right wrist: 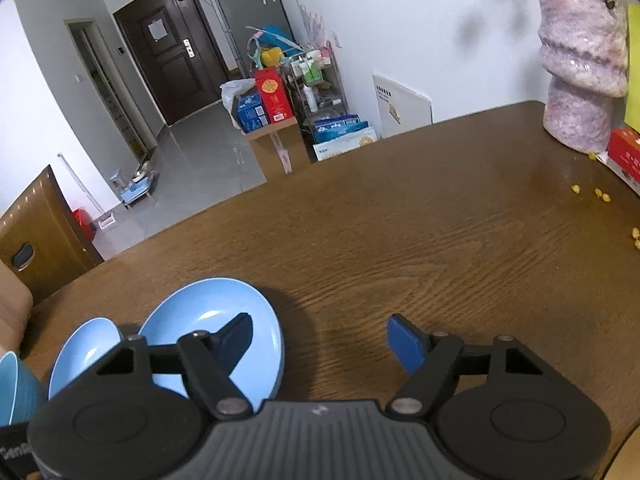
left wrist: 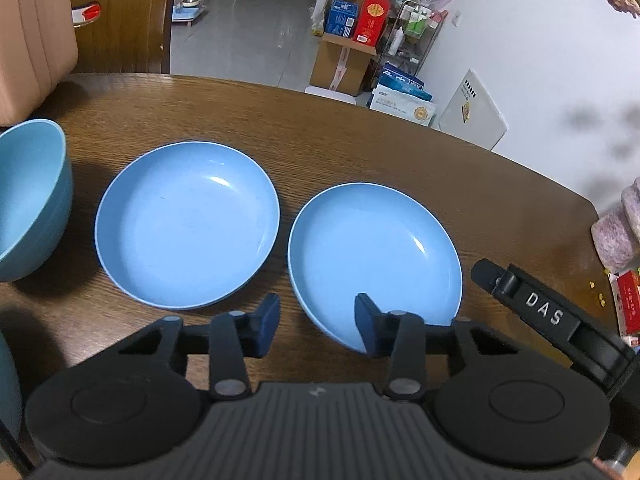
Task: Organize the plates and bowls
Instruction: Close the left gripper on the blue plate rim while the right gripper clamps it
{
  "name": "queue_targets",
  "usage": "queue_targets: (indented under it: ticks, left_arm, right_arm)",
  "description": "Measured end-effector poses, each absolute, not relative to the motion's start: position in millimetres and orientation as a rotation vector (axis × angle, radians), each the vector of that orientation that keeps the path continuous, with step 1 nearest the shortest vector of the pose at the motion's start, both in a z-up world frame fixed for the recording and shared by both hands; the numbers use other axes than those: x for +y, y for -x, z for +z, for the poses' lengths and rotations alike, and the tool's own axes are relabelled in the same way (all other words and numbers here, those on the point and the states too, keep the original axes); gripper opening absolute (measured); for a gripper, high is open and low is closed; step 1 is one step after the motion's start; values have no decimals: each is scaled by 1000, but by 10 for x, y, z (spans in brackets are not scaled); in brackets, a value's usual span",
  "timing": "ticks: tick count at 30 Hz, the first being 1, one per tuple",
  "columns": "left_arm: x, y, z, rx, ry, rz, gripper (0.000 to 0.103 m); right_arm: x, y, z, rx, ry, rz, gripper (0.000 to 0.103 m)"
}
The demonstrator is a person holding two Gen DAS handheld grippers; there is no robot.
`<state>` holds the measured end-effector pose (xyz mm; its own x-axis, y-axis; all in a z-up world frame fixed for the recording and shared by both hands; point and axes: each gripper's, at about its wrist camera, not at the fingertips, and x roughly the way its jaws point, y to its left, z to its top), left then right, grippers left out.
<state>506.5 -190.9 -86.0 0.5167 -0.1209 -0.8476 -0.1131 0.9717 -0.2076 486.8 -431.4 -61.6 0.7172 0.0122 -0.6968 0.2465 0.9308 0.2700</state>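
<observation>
Two shallow blue plates lie side by side on the wooden table [left wrist: 360, 140]: the left plate [left wrist: 187, 222] and the right plate [left wrist: 374, 256]. A deeper blue bowl [left wrist: 28, 196] stands at the far left. My left gripper [left wrist: 316, 326] is open and empty, hovering just in front of the gap between the plates, its right finger over the right plate's near rim. My right gripper [right wrist: 320, 342] is open and empty; its left finger overlaps the right plate [right wrist: 216, 320]. The left plate [right wrist: 84, 348] and bowl [right wrist: 16, 388] show at lower left.
A purple vase [right wrist: 580, 72], a red box [right wrist: 624, 156] and yellow crumbs [right wrist: 596, 192] sit at the table's right end. A brown chair [left wrist: 120, 16] stands behind the table. Stacked boxes [left wrist: 348, 40] sit on the floor beyond.
</observation>
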Motion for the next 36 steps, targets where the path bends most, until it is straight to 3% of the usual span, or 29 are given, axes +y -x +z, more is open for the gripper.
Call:
queue_targets:
  ticks: [5,10,18,24,36]
  left_arm:
    - [-1918,-5130,-921,1048,254,5,28]
    - [-1937,-5177,-958,1048,244,25,26]
    - [-1980,-5228,-1011,1040,230,53,23]
    - [-1971,-5277,-1061,1042,242,78,17]
    - [-1997,-5299,-1085,1033,229,90,11]
  right_arm:
    - [-4241,-4946,-675,787,-341,-98,56]
    - [-4220,-5040,-749,809,-344,-87,47]
    - [-4198,-5134,-850,804,-371,-53,36]
    - [-4139,-5195,-867,798,-336,-53,32]
    - [-4143,-5253,-948,813,-341,-15,13]
